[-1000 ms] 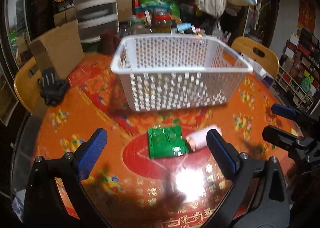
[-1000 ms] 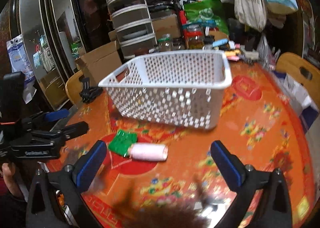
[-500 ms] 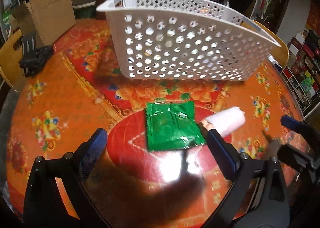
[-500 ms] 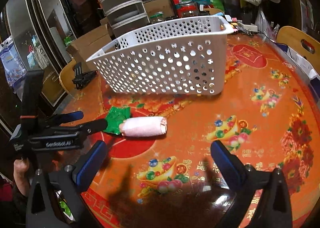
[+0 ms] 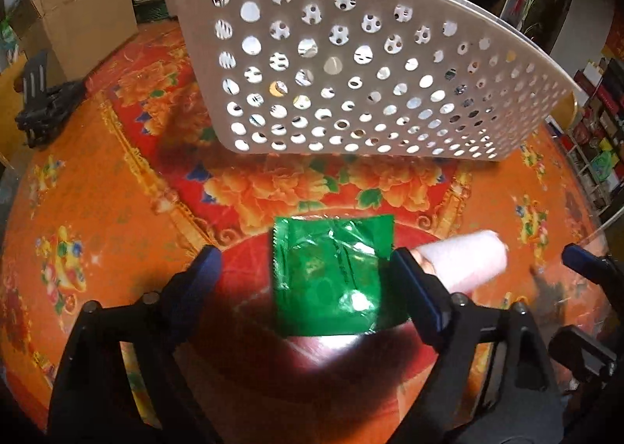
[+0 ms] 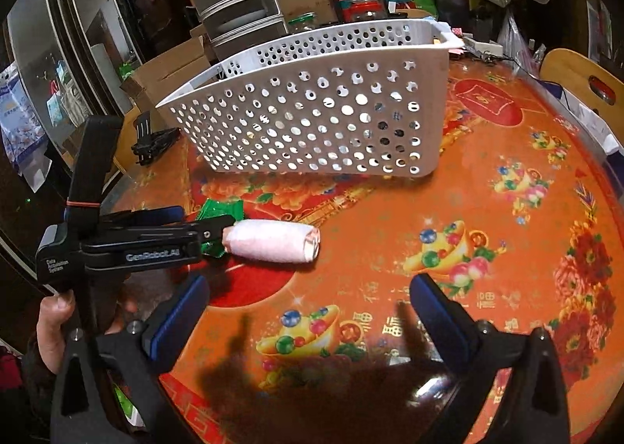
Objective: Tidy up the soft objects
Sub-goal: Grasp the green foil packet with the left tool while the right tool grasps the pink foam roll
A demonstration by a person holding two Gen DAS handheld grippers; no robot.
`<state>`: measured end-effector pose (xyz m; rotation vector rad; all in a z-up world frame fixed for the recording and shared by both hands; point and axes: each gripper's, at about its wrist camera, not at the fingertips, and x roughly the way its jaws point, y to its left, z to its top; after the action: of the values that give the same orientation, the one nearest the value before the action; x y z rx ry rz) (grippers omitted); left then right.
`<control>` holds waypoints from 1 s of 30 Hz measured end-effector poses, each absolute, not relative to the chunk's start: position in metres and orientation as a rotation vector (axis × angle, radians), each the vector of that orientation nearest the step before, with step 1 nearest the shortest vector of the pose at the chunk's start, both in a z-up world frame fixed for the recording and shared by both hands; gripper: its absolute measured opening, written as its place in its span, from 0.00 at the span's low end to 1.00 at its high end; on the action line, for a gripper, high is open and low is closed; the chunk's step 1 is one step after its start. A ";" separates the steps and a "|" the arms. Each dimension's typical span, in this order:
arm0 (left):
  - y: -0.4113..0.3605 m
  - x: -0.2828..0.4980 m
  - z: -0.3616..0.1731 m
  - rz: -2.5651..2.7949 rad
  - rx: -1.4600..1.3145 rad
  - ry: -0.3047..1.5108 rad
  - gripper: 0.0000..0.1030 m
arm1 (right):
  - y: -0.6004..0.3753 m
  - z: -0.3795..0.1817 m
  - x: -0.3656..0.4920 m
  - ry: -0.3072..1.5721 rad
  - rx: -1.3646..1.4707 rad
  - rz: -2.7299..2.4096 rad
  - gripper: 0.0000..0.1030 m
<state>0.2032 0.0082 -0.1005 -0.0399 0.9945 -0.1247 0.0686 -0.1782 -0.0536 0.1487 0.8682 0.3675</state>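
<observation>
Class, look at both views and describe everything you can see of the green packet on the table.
The green packet is a flat, roughly square pouch of shiny, crinkled foil-like film with a crimped edge. It lies flat on the red and orange tablecloth, in front of the white perforated basket and apart from it. It sits between the open fingers of the left gripper, beside the pink roll. Whether it touches either is unclear.

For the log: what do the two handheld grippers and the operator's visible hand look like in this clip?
Both grippers are black plastic frames with two long fingers tipped in blue pads, with silver screws at the pivots. Seen from the right wrist view, the left gripper carries white "GenRobot.AI" and "Data Acquisition System" lettering, an upright black handle with an orange band around it, and no visible cables. The bare hand grips the handle; the sleeve is dark.
</observation>
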 end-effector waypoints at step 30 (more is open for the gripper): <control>0.051 0.187 -0.096 -0.192 -0.087 0.922 0.19 | -0.101 -0.078 0.114 0.941 0.030 0.384 0.70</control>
<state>0.1865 0.0510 -0.0964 -0.0868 0.9217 -0.1920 0.1138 -0.1014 -0.0776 0.0302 0.9415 0.3838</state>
